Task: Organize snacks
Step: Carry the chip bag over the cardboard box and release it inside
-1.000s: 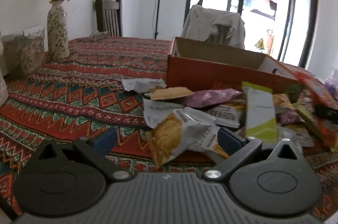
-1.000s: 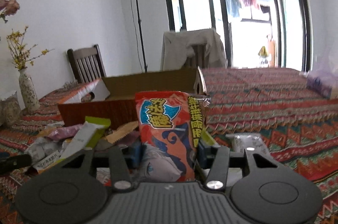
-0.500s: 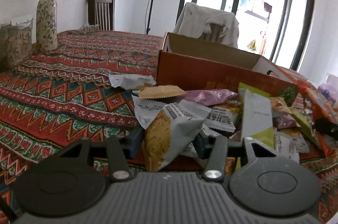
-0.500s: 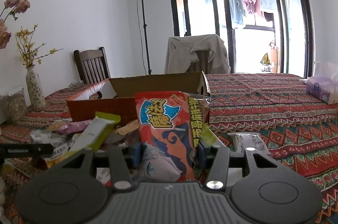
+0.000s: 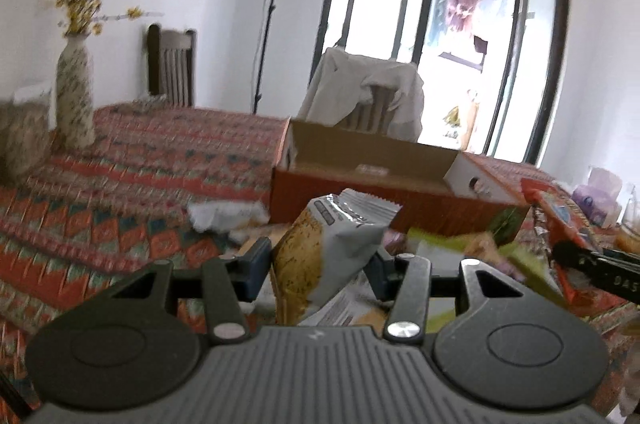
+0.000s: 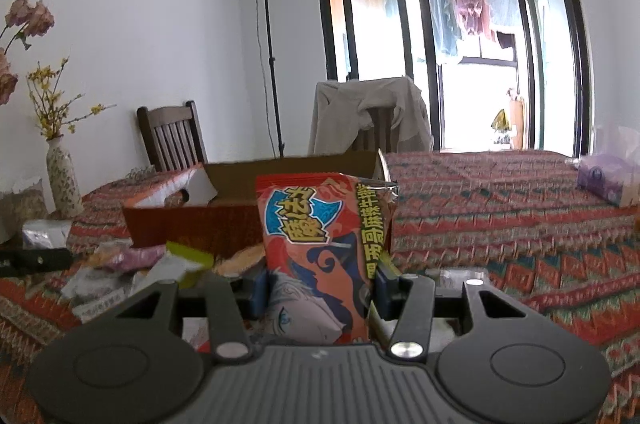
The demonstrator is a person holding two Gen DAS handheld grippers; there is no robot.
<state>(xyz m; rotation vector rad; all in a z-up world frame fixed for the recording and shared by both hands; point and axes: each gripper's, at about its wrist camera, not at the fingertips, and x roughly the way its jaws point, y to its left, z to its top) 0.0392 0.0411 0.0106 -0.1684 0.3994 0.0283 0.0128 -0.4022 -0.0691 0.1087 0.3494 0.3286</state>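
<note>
My left gripper (image 5: pixel 318 264) is shut on a silver and yellow snack packet (image 5: pixel 328 256), held upright above the pile of loose snacks (image 5: pixel 460 248). My right gripper (image 6: pixel 320 288) is shut on a red snack packet (image 6: pixel 320 248) with blue and yellow print, also upright. An open orange cardboard box (image 5: pixel 384 176) stands on the patterned tablecloth just behind both packets; the same box (image 6: pixel 240 208) appears in the right wrist view. The red packet (image 5: pixel 560 220) and a right finger (image 5: pixel 592 264) show at the right edge of the left wrist view.
A flowered vase (image 5: pixel 74 92) and a wrapped bundle (image 5: pixel 20 140) stand at the table's left. A purple tissue pack (image 6: pixel 608 180) lies at the far right. Two chairs (image 6: pixel 172 136), one draped with cloth (image 6: pixel 368 116), and a lamp stand (image 6: pixel 268 52) are behind the table.
My left gripper closed on the silver and yellow packet and lifted it off the pile. The right gripper kept its hold on the red packet, barely moving.
</note>
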